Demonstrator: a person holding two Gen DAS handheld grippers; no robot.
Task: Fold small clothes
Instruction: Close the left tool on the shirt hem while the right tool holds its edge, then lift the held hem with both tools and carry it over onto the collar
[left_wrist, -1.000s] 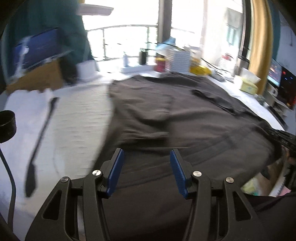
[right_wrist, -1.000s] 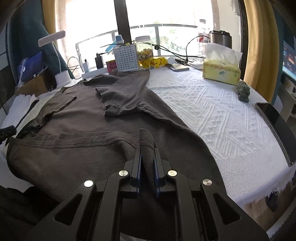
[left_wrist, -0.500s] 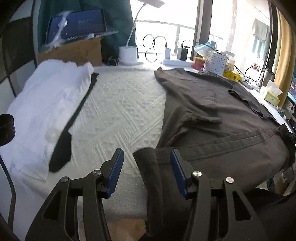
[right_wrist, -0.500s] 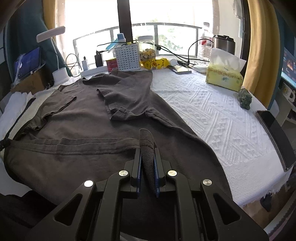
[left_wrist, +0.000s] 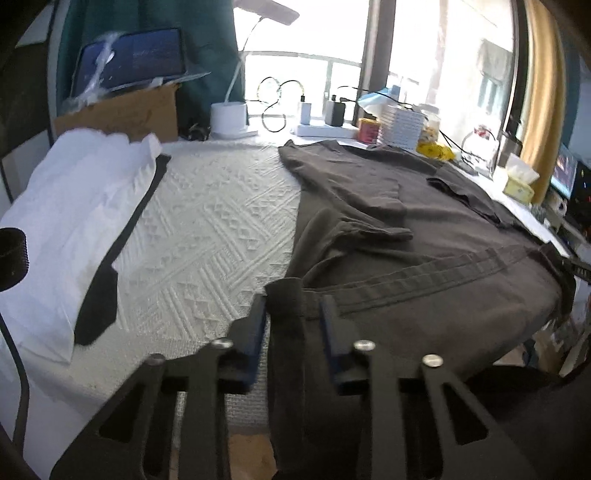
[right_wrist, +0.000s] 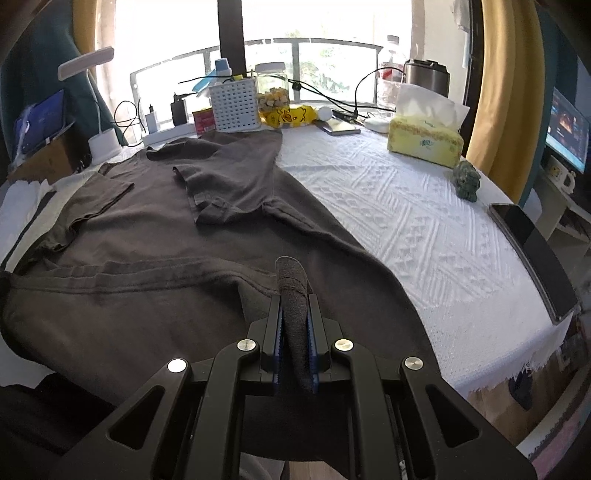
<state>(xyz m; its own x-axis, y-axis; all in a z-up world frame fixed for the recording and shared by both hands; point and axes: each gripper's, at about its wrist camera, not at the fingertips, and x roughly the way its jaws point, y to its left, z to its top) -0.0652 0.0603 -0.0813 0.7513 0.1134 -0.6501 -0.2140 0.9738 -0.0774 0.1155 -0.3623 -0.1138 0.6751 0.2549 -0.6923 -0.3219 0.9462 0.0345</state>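
No brand or writing could really be read; the print on the yellow tissue box (right_wrist: 424, 142) ahead and right of the right gripper (right_wrist: 294, 325) was too blurry. That gripper was clamped tight on a bunched hem fold of the dark t-shirt (right_wrist: 166, 229), which was spread out ahead. The left gripper (left_wrist: 293, 325) was closing, hem corner between its pads, whose contact couldn't be made out.

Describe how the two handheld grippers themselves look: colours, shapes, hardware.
The left gripper and right gripper match: matte black plastic frames with triangular cut-outs, two straight fingers lined with blue pads, and round silver screw heads on the linkages. A black ribbed knob and a thin black cable show at the left wrist view's left edge. No hands or sleeves are visible.
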